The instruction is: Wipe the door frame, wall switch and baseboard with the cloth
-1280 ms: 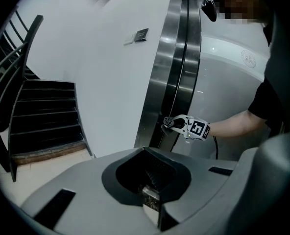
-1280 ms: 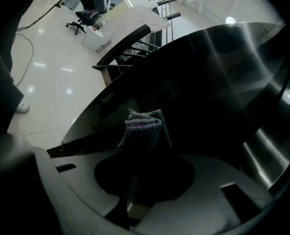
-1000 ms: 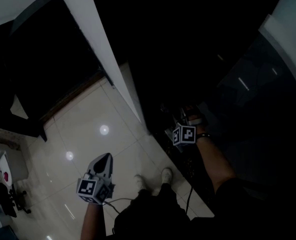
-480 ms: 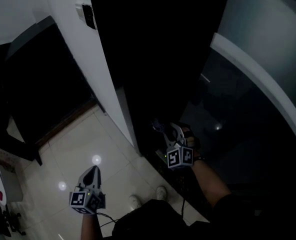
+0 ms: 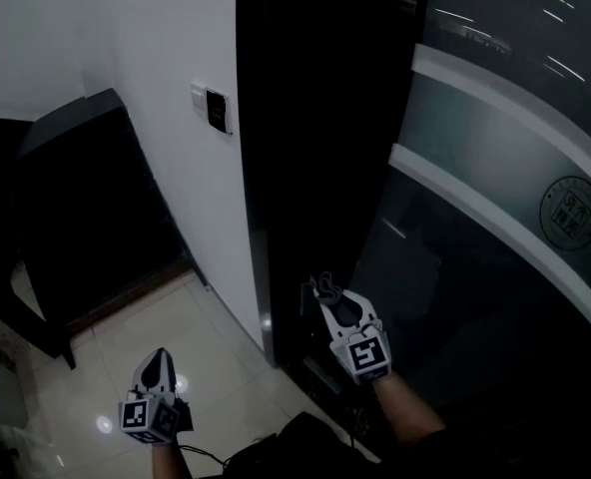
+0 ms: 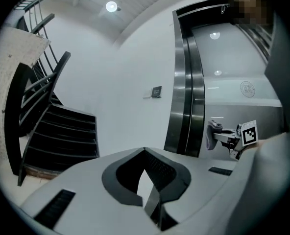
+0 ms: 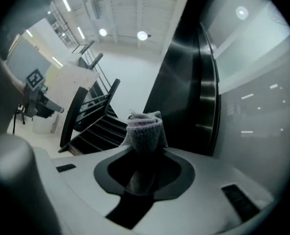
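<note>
A grey cloth [image 7: 145, 130] sticks up rolled from my right gripper [image 7: 144, 148], which is shut on it. In the head view that right gripper [image 5: 325, 287] holds the cloth [image 5: 324, 285] low against the dark door frame [image 5: 315, 168]. The wall switch [image 5: 216, 111], a dark plate on the white wall, sits higher and to the left. My left gripper [image 5: 157, 354] hangs shut and empty over the tiled floor, away from the wall. The left gripper view shows its jaws [image 6: 145, 152] together, the wall switch [image 6: 156, 91], the metal door frame [image 6: 184, 102] and the right gripper [image 6: 223, 136].
A dark staircase [image 5: 86, 218] with a railing rises along the left wall. A glass door [image 5: 515, 218] with a pale band and round emblem fills the right. Glossy floor tiles [image 5: 86, 367] lie below. The person's legs show at the bottom edge.
The head view has tilted up, bringing the wall switch into sight. My right gripper with the cloth has drawn in low by the door frame. The left gripper has dropped lower in view.
</note>
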`<act>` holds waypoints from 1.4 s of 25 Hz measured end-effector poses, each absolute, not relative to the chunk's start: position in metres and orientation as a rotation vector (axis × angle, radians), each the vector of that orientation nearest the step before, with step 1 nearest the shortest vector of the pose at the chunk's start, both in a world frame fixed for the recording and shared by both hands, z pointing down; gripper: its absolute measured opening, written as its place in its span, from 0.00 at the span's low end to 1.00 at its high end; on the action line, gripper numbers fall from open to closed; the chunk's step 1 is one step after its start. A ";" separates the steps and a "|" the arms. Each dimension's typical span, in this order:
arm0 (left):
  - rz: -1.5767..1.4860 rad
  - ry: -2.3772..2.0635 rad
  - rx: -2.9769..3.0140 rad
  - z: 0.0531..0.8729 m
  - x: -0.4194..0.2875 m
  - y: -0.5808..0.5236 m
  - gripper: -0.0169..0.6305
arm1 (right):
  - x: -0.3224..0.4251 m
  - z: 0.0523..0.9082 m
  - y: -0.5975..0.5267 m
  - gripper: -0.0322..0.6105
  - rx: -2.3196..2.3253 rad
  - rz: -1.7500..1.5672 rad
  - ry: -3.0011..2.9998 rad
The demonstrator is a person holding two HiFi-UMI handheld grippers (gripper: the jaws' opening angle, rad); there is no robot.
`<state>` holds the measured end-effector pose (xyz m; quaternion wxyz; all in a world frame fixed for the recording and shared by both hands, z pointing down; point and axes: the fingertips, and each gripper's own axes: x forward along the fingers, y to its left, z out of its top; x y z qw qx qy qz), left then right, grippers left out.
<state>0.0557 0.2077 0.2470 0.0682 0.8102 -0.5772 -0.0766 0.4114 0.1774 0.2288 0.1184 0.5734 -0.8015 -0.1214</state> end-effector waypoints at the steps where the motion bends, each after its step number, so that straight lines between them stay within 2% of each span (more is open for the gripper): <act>1: -0.257 -1.749 2.445 0.245 0.053 0.211 0.03 | 0.412 0.230 0.179 0.19 1.709 -0.304 -2.383; 7: -0.364 -1.822 2.406 0.243 0.033 0.240 0.03 | 0.408 0.228 0.203 0.19 1.787 -0.067 -2.559; 27: -0.406 -1.983 2.291 0.247 -0.051 0.279 0.03 | 0.307 0.223 0.185 0.19 1.580 -0.091 -2.725; 35: -0.416 -2.111 2.203 0.250 -0.116 0.298 0.03 | 0.230 0.233 0.159 0.19 1.436 -0.056 -2.800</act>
